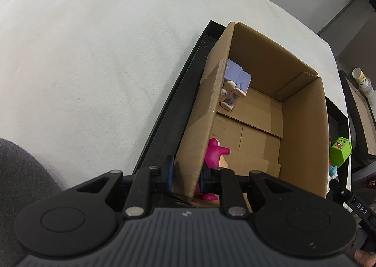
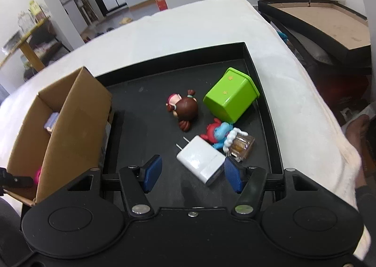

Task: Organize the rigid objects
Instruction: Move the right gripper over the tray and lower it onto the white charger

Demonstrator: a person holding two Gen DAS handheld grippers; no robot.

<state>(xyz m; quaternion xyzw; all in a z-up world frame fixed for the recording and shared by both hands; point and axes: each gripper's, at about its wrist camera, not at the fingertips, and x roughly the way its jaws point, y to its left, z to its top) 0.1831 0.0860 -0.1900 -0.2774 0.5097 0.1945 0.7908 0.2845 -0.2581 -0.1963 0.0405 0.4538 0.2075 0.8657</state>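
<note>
Between the blue pads (image 2: 154,173) lies a white charger (image 2: 202,162). Beyond it sit a lime-green cup (image 2: 229,96) with yellow stars and a brown-haired doll (image 2: 183,109).

Quick count from what's visible: one cardboard box (image 2: 70,111) off to the right gripper's left, with two toys inside, one pink figure (image 1: 215,151) close to the left gripper's fingers and one figure on a pale blue sofa (image 1: 235,83) farther ahead. On the one black tray (image 2: 145,126) ahead of the right gripper: one white charger (image 2: 202,159), one brown-haired doll (image 2: 183,109), one green cube (image 2: 231,95), one blue-and-red figure (image 2: 218,133), one amber glass bottle (image 2: 242,147).
</note>
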